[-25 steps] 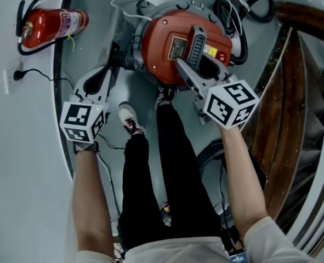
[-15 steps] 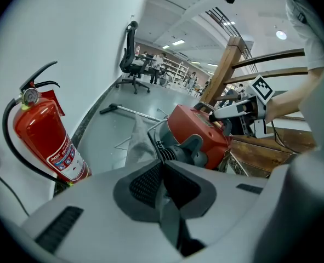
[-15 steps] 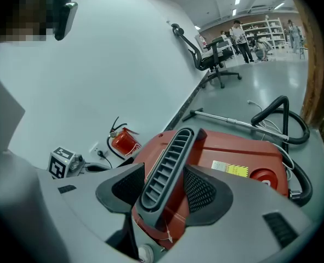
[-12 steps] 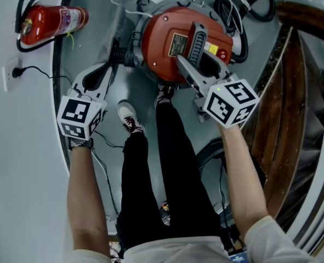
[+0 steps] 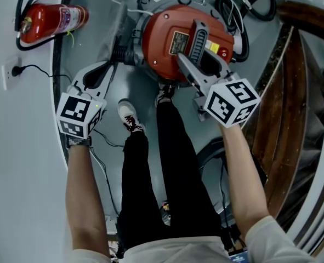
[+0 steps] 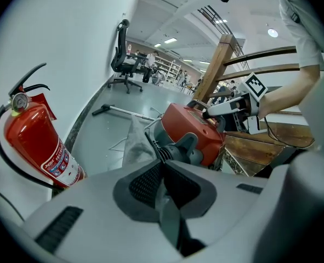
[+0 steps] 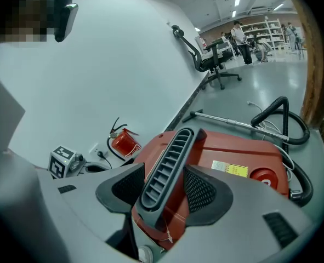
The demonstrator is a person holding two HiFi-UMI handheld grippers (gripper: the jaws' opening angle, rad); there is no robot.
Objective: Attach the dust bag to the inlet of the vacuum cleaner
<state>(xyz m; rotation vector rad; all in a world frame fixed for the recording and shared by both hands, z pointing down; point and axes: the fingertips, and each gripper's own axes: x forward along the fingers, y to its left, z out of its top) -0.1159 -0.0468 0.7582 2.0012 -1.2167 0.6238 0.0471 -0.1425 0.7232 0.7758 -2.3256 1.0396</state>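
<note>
grey fabric dust bag (image 5: 119,29) lies on the floor at 9 o'clock of the vacuum cleaner (image 5: 164,43), long axis toward 12. the left claw (image 6: 162,166), jaws together, is nearer. the right claw (image 7: 162,185) clamps the handle (image 5: 199,37).

No print you could read, fire extinguisher label (image 6: 56,161) too small, yellow sticker (image 7: 228,170) on the vacuum cleaner (image 7: 236,149) was blurred

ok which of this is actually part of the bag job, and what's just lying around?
In the job:
- vacuum cleaner
- its handle, clamped by the right gripper
- grey dust bag, pinched by the left gripper

Lying about:
- fire extinguisher
- black hose
- metal wand
- office chair
</note>
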